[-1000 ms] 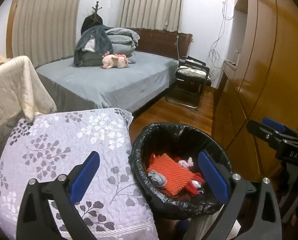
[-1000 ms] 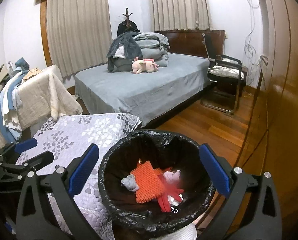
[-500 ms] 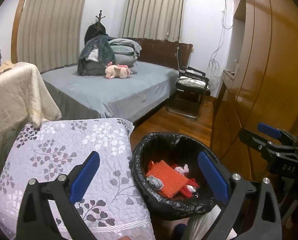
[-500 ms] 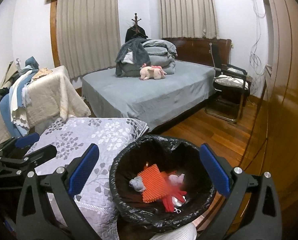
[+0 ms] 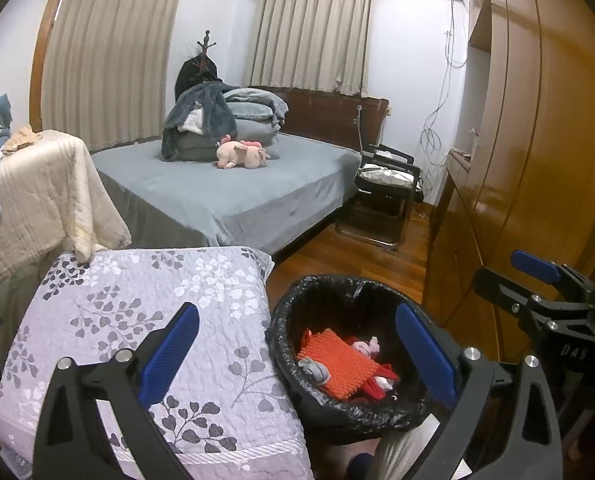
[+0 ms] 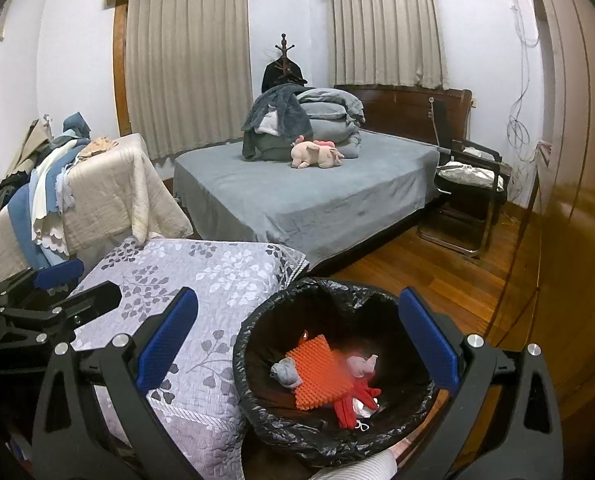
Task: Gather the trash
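Trash lay in the round bin lined with a black plastic bag (image 5: 349,408), which stood on the wooden floor just beside the lilac quilt printed with grey and white leaves (image 5: 137,320). Both sets of jaws were spread wide and held nothing. The left gripper (image 5: 297,356) hung above the quilt's edge and the bin's near rim, its blue ribbed pads (image 5: 169,354) well apart. The right gripper (image 6: 297,344) hovered over the bin, one pad on each side of the opening.

Inside the bin sat a bumpy orange rubber mat (image 6: 317,376), with a crumpled grey scrap (image 6: 285,372) touching its left edge. A pinkish-white wad (image 6: 359,364) lay to its right, and red pieces (image 6: 353,400) lay below, perhaps a glove, though blur made that unsure.

Farther off stood a bed with a grey cover (image 6: 297,196), carrying folded grey bedding (image 6: 329,120) and a pink plush toy (image 6: 317,154). A black metal-framed chair (image 6: 469,200) stood beside the bed.
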Available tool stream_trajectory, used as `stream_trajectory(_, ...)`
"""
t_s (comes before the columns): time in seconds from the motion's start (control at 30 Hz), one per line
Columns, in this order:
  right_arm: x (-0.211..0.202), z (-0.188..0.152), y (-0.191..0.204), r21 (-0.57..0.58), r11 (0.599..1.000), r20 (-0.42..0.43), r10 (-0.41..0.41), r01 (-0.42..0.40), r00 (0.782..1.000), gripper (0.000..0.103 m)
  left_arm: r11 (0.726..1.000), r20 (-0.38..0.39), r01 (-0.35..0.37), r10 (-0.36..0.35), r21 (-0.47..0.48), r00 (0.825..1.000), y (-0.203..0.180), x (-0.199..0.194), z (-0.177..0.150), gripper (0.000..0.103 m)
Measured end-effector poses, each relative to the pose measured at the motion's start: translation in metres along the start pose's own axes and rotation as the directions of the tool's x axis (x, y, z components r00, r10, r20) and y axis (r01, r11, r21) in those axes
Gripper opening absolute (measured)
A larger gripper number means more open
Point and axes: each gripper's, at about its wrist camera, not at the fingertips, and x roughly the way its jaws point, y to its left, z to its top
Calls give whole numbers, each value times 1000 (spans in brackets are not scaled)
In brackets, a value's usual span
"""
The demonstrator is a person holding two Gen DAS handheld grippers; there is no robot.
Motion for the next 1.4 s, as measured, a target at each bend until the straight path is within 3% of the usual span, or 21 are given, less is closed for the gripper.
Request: stream_trajectory(1.4, 1, 2, 4, -6, 1000, -3, 6, -6, 1000, 98, 1000, 2, -10, 10, -1, 1000, 5, -4, 3, 97)
